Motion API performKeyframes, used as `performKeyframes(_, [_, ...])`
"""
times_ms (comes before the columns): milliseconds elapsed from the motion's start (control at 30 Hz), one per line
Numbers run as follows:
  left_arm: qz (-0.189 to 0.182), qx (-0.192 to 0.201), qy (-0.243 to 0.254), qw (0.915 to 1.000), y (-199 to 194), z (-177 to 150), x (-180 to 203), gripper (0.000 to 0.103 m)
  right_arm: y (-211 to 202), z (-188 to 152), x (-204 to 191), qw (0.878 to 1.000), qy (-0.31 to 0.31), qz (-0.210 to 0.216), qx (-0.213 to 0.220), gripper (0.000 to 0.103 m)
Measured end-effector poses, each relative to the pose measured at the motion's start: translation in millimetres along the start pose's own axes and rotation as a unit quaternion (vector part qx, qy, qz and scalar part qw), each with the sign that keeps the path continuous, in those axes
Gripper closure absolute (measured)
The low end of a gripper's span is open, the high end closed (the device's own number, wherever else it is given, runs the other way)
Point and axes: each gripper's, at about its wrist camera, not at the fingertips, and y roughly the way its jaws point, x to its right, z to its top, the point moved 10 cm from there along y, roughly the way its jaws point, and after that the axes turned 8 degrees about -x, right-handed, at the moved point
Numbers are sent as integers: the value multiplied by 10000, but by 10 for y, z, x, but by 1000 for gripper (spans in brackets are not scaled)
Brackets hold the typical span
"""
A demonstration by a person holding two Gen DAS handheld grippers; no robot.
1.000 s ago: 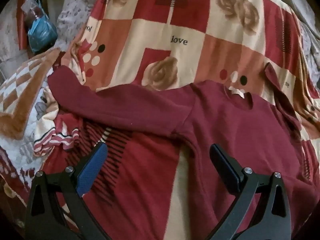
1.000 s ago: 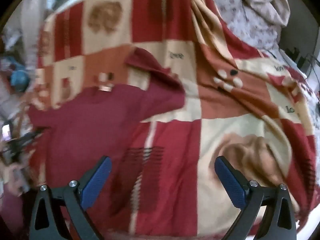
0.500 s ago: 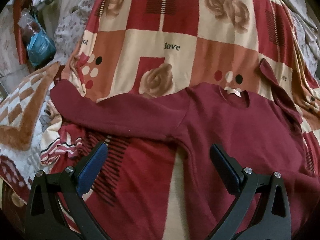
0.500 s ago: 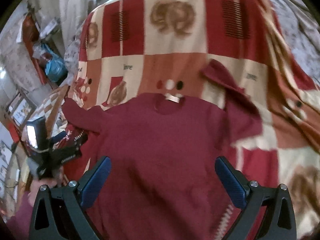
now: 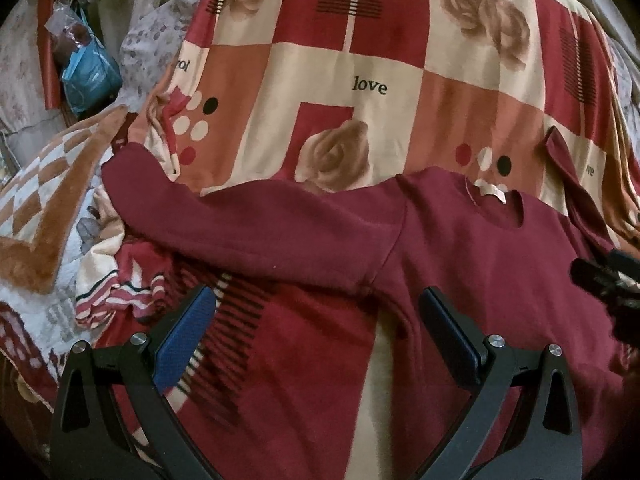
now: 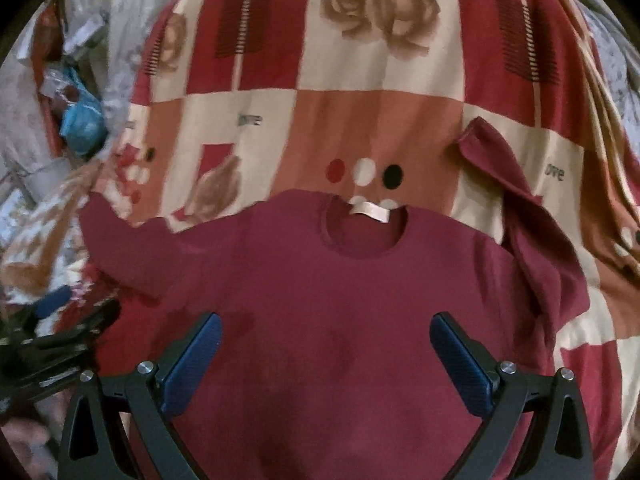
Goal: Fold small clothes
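Note:
A dark red long-sleeved sweater (image 6: pixel 340 300) lies face up on a patterned bedspread, neck hole and pale label (image 6: pixel 370 211) at the far side. Its left sleeve (image 5: pixel 224 216) stretches out straight to the left. Its right sleeve (image 6: pixel 512 184) is bent upward and crumpled. My left gripper (image 5: pixel 320 332) is open and empty above the armpit of the left sleeve. My right gripper (image 6: pixel 326 356) is open and empty above the middle of the sweater's chest. The left gripper also shows in the right wrist view (image 6: pixel 56 320), at the left edge.
The red, cream and pink bedspread (image 5: pixel 360 64) with rose prints covers the bed. A brown and white blanket (image 5: pixel 48 184) and bunched striped cloth (image 5: pixel 116 296) lie at the left. A blue plastic bag (image 5: pixel 90 76) sits at the far left.
My right gripper has swung left, from over the bare bedspread to over the sweater's chest. My left gripper has drawn back slightly; both stay open.

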Motion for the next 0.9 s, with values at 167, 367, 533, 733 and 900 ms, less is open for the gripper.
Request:
performKeyframes(167, [21, 20, 60, 10000, 71, 55, 84, 1, 189, -37, 75, 9995, 296, -22, -69, 0])
performKeyframes(367, [31, 29, 119, 9999, 136, 90, 151, 1, 252, -27, 70, 9992, 397, -5, -53, 0])
performKeyframes(533, [53, -34, 145, 9999, 176, 86, 181, 1, 333, -45, 62, 9988, 466, 12, -141, 0])
performKeyframes(733, [43, -69, 143, 9999, 205, 80, 180, 1, 392, -43, 31, 9987, 472, 28, -186, 0])
performKeyframes(900, [42, -76, 102, 9999, 231, 84, 169, 1, 421, -42, 22, 9987, 460, 2, -214, 0])
